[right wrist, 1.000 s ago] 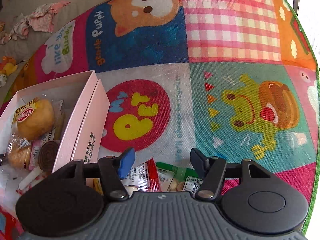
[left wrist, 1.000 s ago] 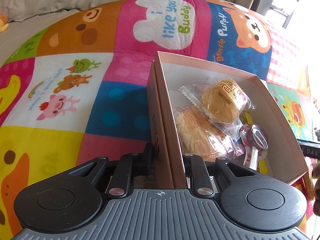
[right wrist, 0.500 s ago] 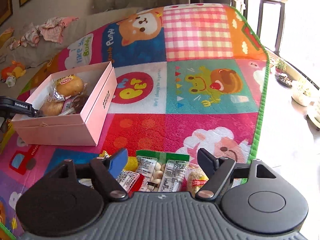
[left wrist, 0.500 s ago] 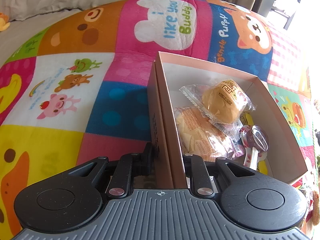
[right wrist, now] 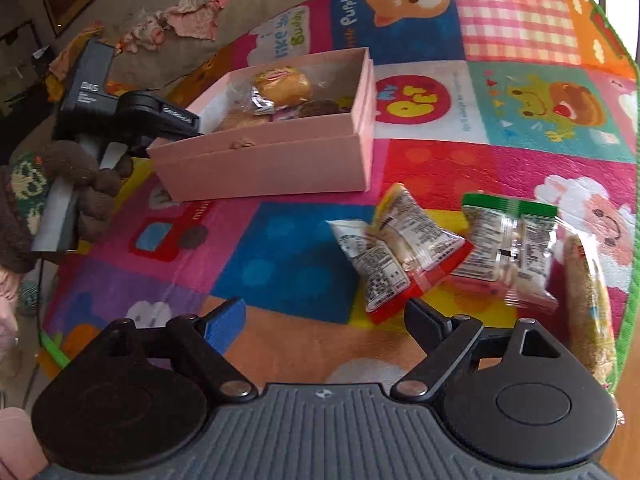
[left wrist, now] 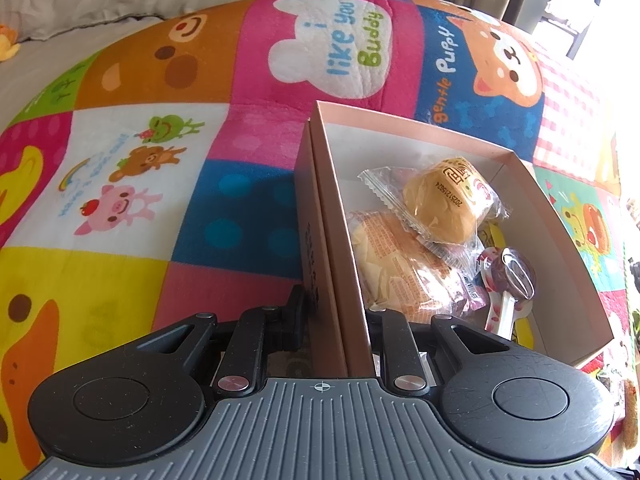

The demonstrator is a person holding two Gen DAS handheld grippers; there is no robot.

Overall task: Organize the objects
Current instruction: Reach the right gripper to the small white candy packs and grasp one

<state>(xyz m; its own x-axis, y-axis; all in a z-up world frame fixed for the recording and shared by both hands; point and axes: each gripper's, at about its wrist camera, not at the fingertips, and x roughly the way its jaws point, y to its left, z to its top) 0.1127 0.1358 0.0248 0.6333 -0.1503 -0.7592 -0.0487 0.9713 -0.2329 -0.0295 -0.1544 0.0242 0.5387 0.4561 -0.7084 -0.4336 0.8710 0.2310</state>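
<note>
Jaws of the right gripper (right wrist: pixel 326 322) are spreading wide with nothing between them, and the nearest loose item, a crinkly clear snack packet with a red edge and white label (right wrist: pixel 394 256), lies on the patchwork play mat (right wrist: pixel 296 252) just ahead and toward the right finger, its long axis slanting across the jaw line. Clenched on the near wall of the open pink cardboard box (left wrist: pixel 340 280), the left gripper (left wrist: pixel 334 320) steadies it. That box sits farther off to the upper left in the right wrist view, so the right hand is my pick for the packet.

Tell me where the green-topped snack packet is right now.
In the right wrist view, the green-topped snack packet lies on the play mat, right of the red-edged packet and outside the pink box.
</note>
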